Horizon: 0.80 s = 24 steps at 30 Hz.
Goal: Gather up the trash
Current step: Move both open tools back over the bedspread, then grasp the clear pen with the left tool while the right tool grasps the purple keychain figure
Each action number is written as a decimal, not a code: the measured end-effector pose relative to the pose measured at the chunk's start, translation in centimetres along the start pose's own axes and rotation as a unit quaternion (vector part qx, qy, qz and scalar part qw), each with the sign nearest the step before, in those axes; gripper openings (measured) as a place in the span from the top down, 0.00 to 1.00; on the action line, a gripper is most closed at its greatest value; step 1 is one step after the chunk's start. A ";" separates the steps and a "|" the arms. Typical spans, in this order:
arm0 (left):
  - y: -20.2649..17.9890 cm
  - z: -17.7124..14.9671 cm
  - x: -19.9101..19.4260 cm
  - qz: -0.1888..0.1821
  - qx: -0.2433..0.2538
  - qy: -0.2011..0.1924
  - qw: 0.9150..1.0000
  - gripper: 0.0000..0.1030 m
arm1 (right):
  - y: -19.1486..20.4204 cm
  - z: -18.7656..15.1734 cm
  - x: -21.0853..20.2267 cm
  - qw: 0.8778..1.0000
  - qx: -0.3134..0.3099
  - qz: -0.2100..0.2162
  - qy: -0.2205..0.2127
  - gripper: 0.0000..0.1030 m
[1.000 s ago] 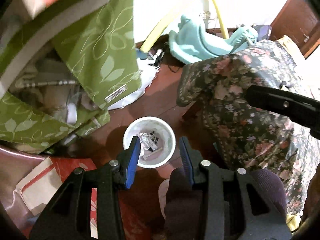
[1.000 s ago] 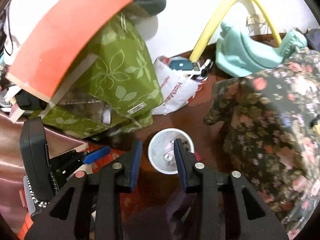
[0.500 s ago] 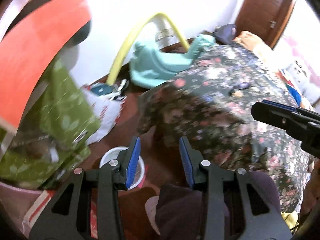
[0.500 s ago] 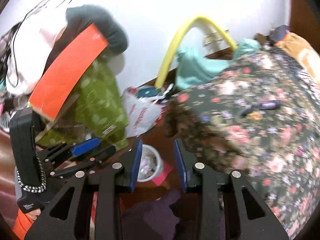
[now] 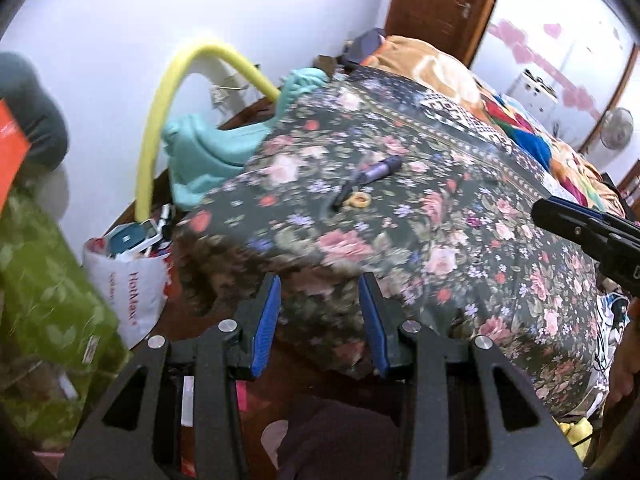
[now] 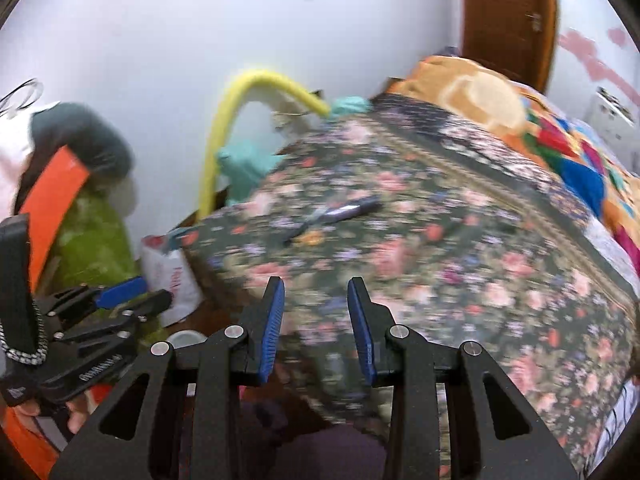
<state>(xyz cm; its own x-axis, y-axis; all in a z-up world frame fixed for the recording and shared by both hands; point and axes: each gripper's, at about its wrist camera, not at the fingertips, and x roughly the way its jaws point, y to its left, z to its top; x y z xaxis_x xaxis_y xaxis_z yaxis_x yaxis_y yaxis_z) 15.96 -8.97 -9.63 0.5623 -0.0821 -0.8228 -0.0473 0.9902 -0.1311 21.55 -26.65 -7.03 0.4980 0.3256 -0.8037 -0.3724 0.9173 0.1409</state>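
Note:
A purple wrapper-like item (image 5: 376,171) and a small yellow ring (image 5: 358,201) lie on the floral bedspread (image 5: 460,240), well beyond my left gripper (image 5: 320,292). That gripper is open with nothing between its blue pads. The right wrist view shows the same purple item (image 6: 348,210) and yellowish bit (image 6: 314,238), blurred, ahead of my right gripper (image 6: 315,292), also open and empty. The white bin (image 6: 185,337) shows only its rim, low on the left beside the bed (image 6: 480,280). Each gripper appears at the edge of the other's view: the right gripper (image 5: 592,232) and the left gripper (image 6: 120,296).
A yellow foam tube (image 5: 160,120) arches against the white wall over a teal plastic toy (image 5: 208,156). A white shopping bag (image 5: 132,280) and green leaf-print cloth (image 5: 48,300) crowd the floor on the left. An orange and patchwork blanket (image 5: 460,72) covers the bed's far end, with a wooden door (image 5: 440,4) behind.
Both grippers have swung up and away from the white bin toward the bed. The bin has dropped out of the left view and shrunk to a rim in the right. Jaw gaps are unchanged.

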 end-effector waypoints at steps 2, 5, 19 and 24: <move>-0.9 1.0 1.4 -0.009 0.008 0.007 1.000 0.62 | -2.1 0.0 0.2 1.000 0.012 -0.021 -0.004 0.71; -1.8 2.1 3.1 -0.014 0.016 0.015 1.000 0.62 | -4.8 -0.1 1.0 0.998 0.023 -0.057 -0.001 0.71; -2.7 7.6 14.9 -0.016 0.034 0.067 0.997 0.59 | -14.4 -1.0 7.5 0.990 0.038 -0.118 0.061 0.38; -2.8 9.2 17.9 -0.012 0.043 0.068 0.997 0.59 | -16.0 -1.3 11.0 0.991 0.057 -0.077 0.091 0.38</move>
<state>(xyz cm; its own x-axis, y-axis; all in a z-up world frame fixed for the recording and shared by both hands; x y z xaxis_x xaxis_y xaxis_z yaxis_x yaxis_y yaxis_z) 33.79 -12.17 -18.89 0.4457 -0.1138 -0.8879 0.0380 0.9934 -0.1082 31.97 -38.05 -18.90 0.3883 0.1420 -0.9105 -0.2066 0.9763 0.0641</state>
